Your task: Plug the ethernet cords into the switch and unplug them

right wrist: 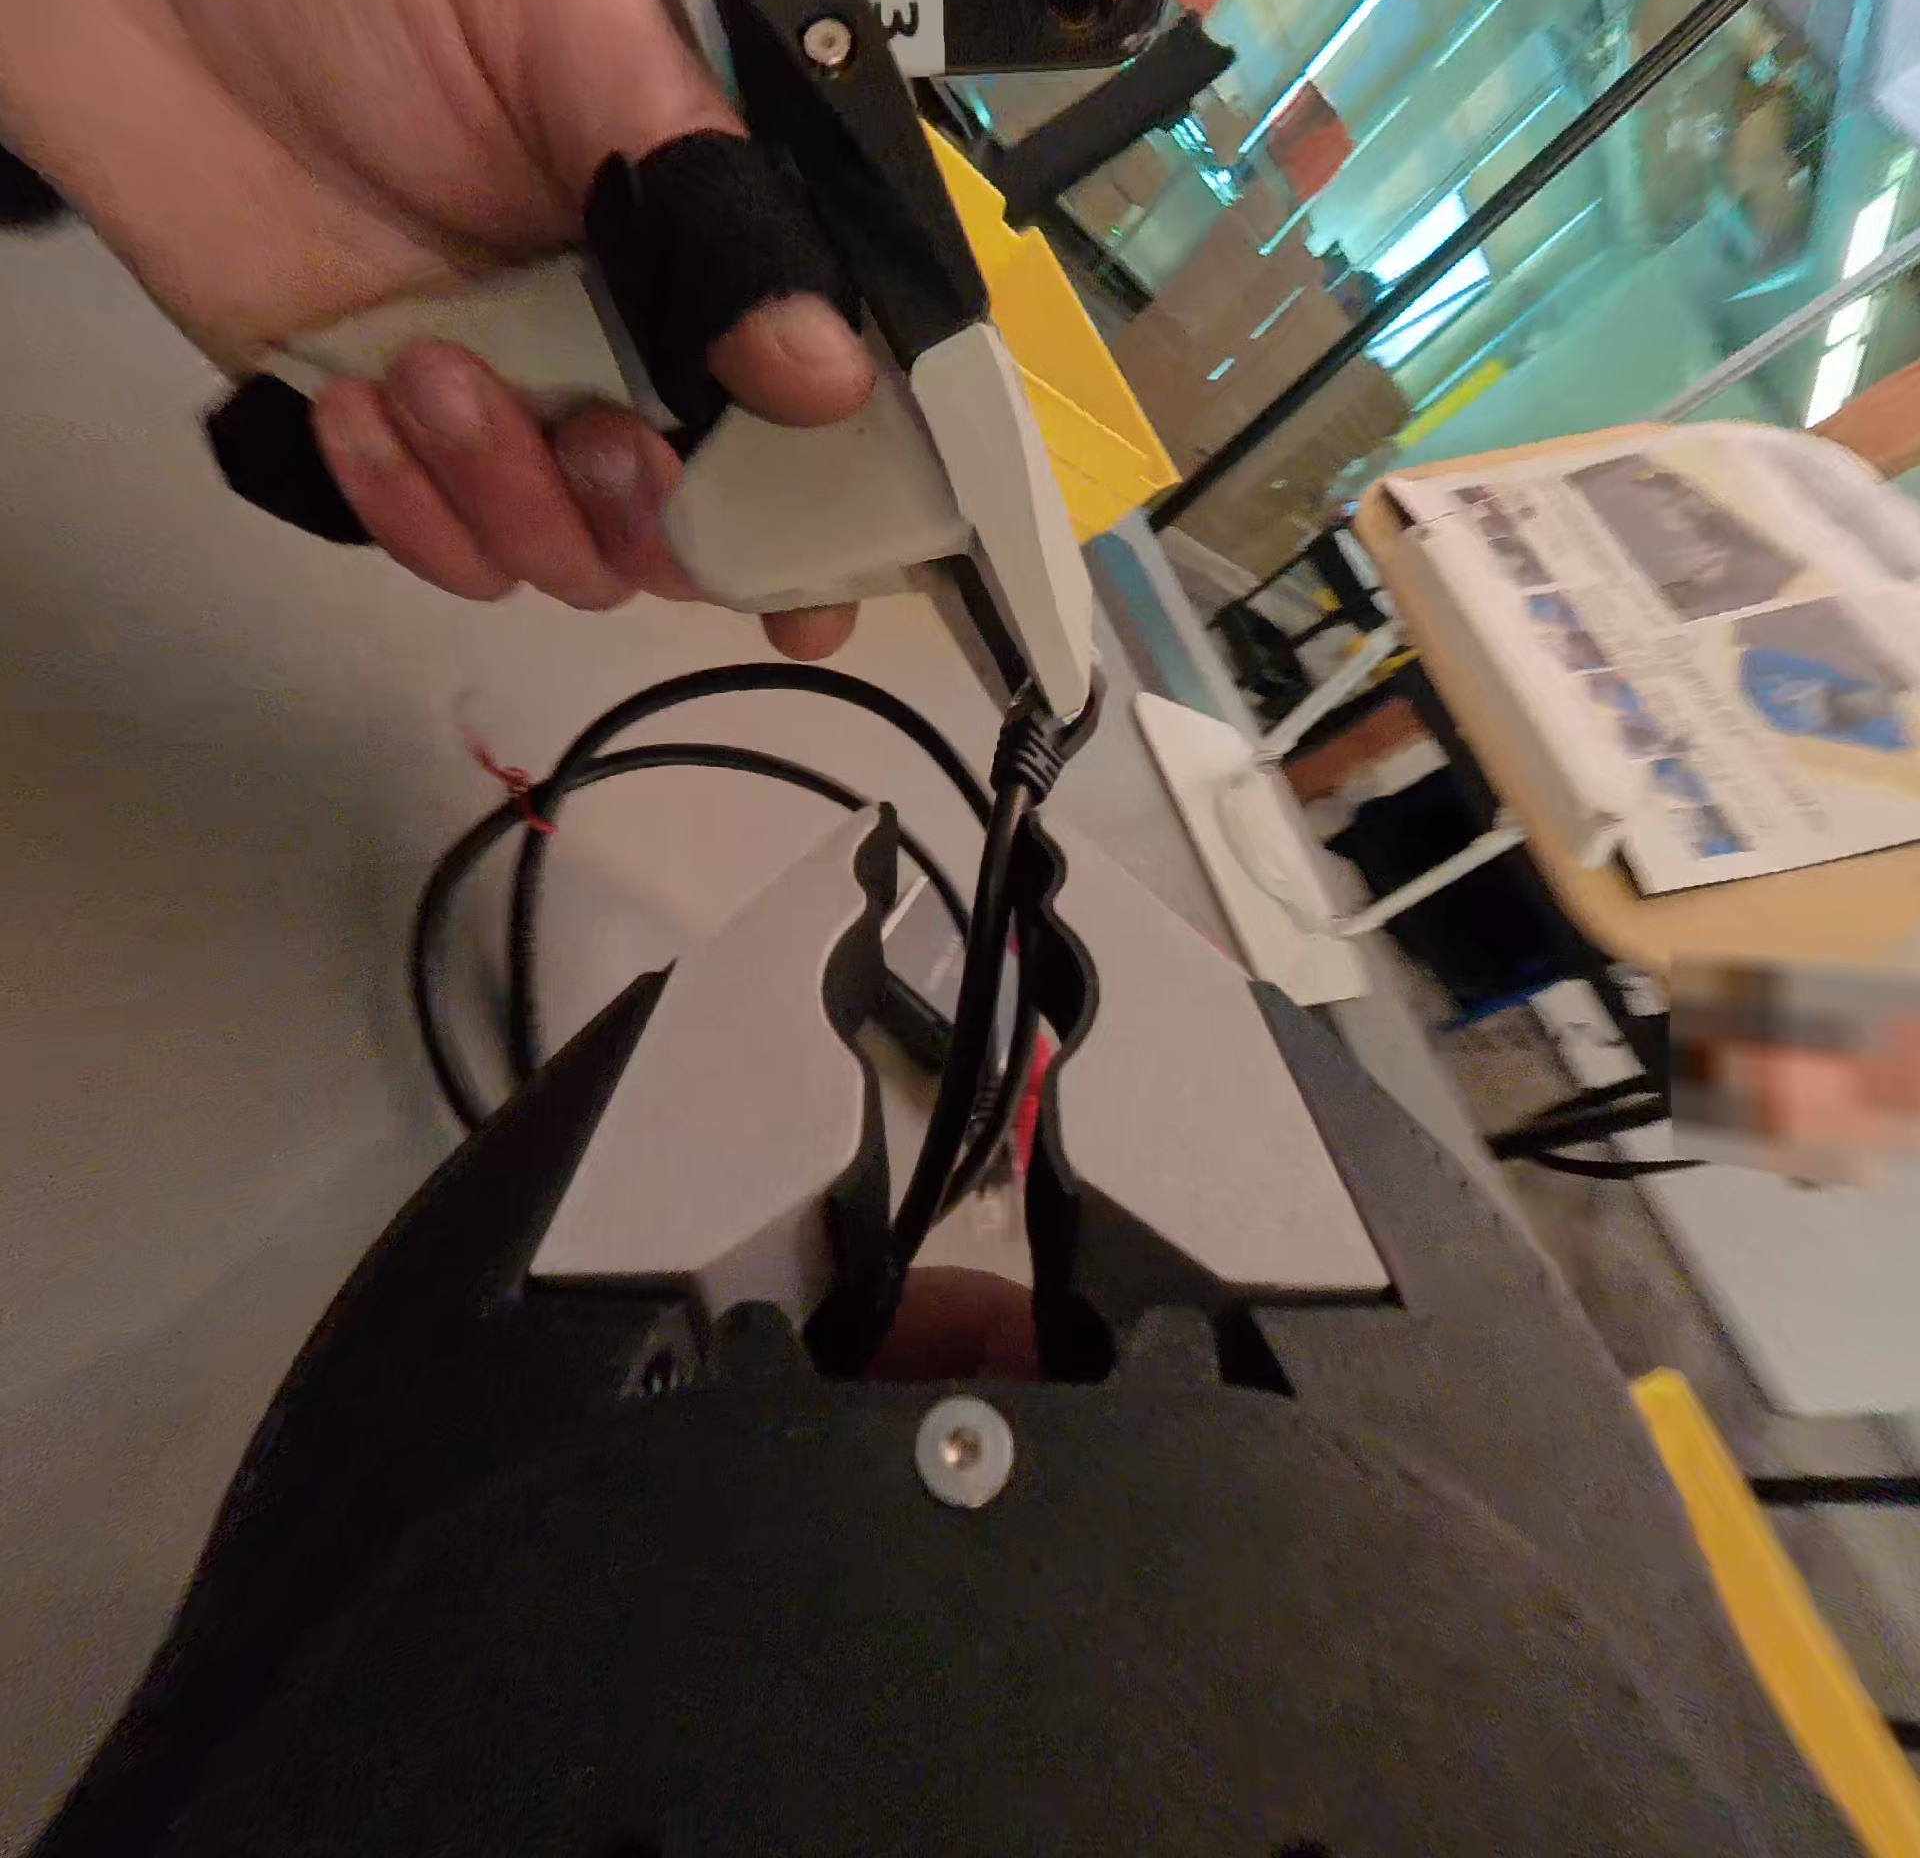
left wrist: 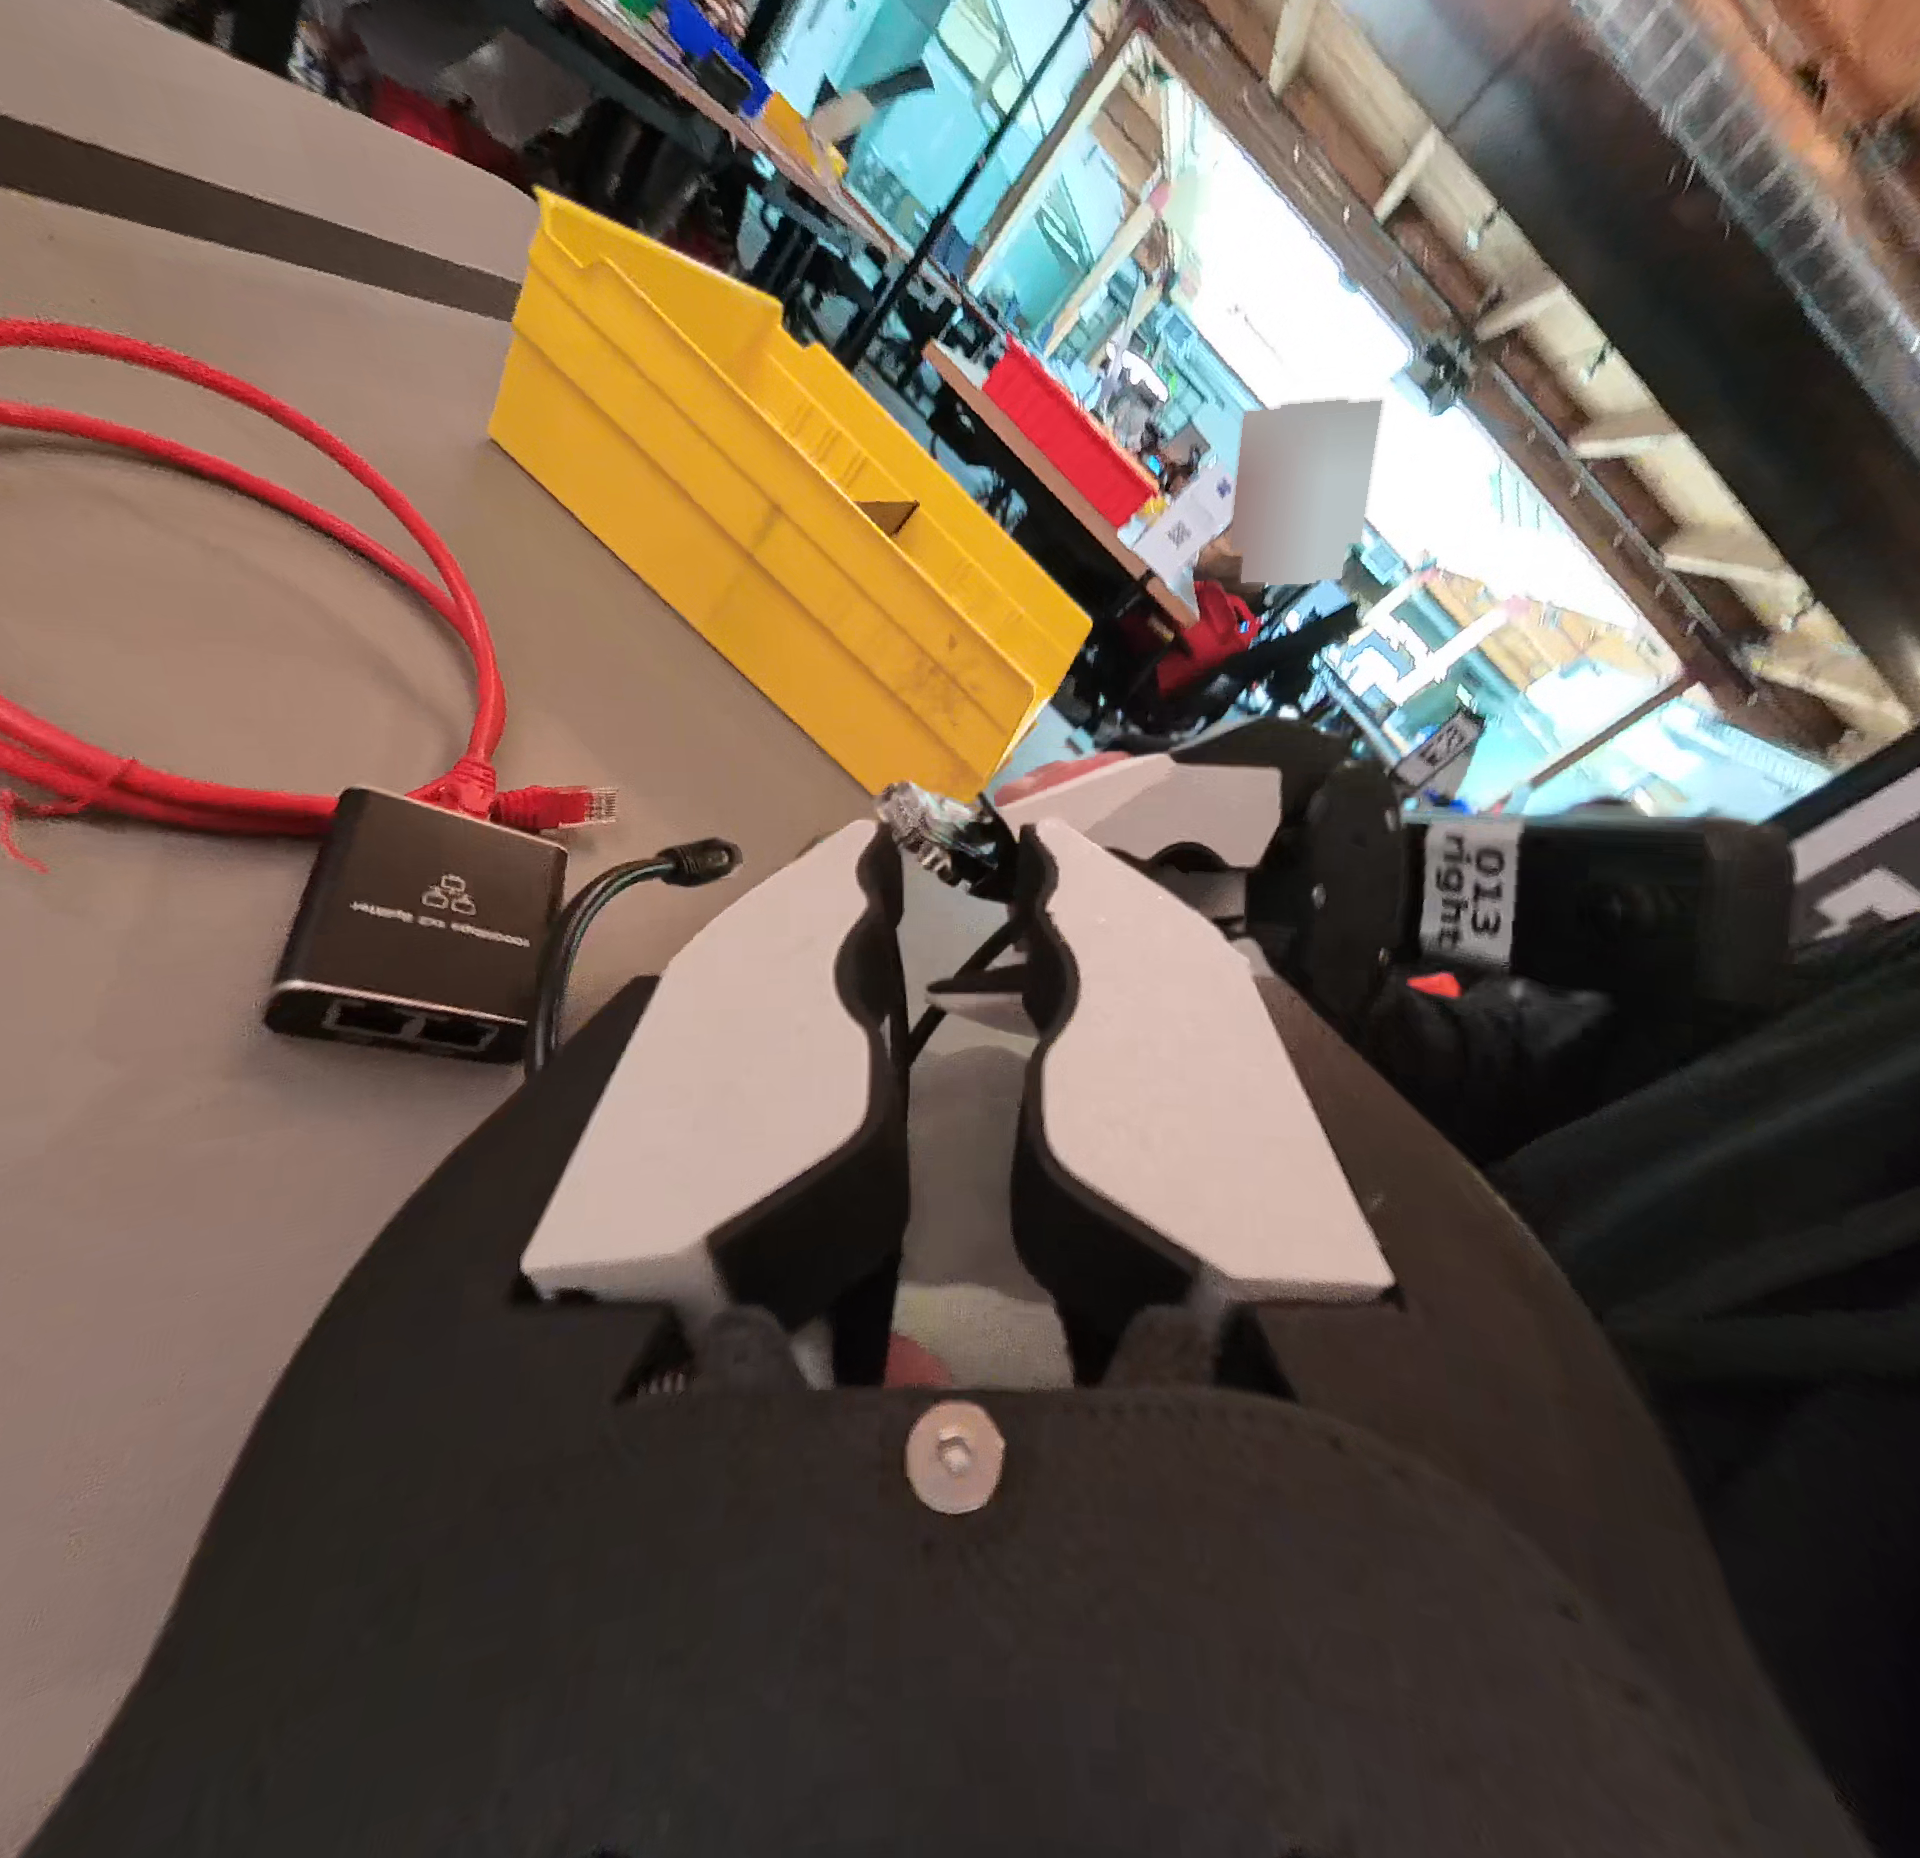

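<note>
Clearly the black cord is not yet in, for the left gripper [left wrist: 951,852] is pinching the black ethernet plug [left wrist: 928,834] at its very fingertips, clear connector poking out ahead of the jaws and held up off the table. From the plug the black cord [right wrist: 982,977] drops back and runs loosely through the gap of the right gripper [right wrist: 961,852], whose fingers stand spread with nothing clamped. A hand [right wrist: 436,281] carries the left tool in that view. Off to the left of the left gripper, and a little ahead of it, lies the black switch [left wrist: 416,915] flat on the grey table [left wrist: 208,1289], its two near ports facing back and looking empty. At its far edge one red plug [left wrist: 468,785] seems seated, though that is hard to confirm, while a second red plug [left wrist: 556,806] lies loose beside it. Beyond stands a yellow bin [left wrist: 769,551]. Most of the plugging, and all the unplugging, appears left.
</note>
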### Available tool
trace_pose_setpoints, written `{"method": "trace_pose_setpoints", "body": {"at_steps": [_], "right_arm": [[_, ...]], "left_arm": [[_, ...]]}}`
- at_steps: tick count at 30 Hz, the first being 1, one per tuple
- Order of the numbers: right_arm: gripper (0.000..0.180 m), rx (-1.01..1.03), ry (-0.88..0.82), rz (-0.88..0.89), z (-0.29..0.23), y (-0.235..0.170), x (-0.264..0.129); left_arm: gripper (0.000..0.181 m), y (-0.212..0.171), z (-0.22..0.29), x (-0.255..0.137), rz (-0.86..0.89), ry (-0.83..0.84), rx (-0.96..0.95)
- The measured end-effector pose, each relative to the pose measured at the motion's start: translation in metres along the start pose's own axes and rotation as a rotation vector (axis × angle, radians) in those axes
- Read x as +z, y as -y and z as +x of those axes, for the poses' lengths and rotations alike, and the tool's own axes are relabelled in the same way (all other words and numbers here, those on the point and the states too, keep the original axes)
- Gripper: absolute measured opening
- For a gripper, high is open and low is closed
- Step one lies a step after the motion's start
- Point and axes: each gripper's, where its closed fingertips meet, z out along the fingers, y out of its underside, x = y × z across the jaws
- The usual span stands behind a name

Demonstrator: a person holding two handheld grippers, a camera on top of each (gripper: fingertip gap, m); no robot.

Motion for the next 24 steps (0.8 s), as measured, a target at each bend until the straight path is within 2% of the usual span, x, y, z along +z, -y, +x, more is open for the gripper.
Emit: {"method": "trace_pose_setpoints", "body": {"at_steps": [3,5,10,14,16,18,22,24], "right_arm": [[0.028,0.21,0.099,0.058,-0.007,0.007,0.002],[0.034,0.27,0.118,0.072,-0.01,0.011,0.004],[0.031,0.314,0.196,0.066,-0.025,0.014,0.007],[0.021,0.387,0.35,0.141,-0.028,0.014,-0.008],[0.021,0.427,0.33,0.166,-0.014,0.013,-0.014],[0.025,0.422,0.293,0.165,-0.001,0.005,-0.017],[0.051,0.356,0.331,0.18,-0.005,0.005,-0.023],[0.052,0.287,0.354,0.188,-0.014,0.008,-0.025]], "left_arm": [[0.02,0.007,0.0,-0.001,-0.038,-0.005,0.058],[0.018,0.012,0.001,0.001,-0.062,-0.013,0.082],[0.017,0.003,0.001,0.008,-0.231,-0.064,0.155],[0.017,-0.002,-0.001,0.006,-0.319,-0.116,0.185],[0.017,-0.003,0.003,0.006,-0.351,-0.157,0.211],[0.017,-0.01,0.008,0.007,-0.412,-0.204,0.227],[0.017,-0.032,0.02,0.01,-0.558,-0.313,0.259],[0.017,-0.044,0.026,0.012,-0.636,-0.364,0.281]]}}
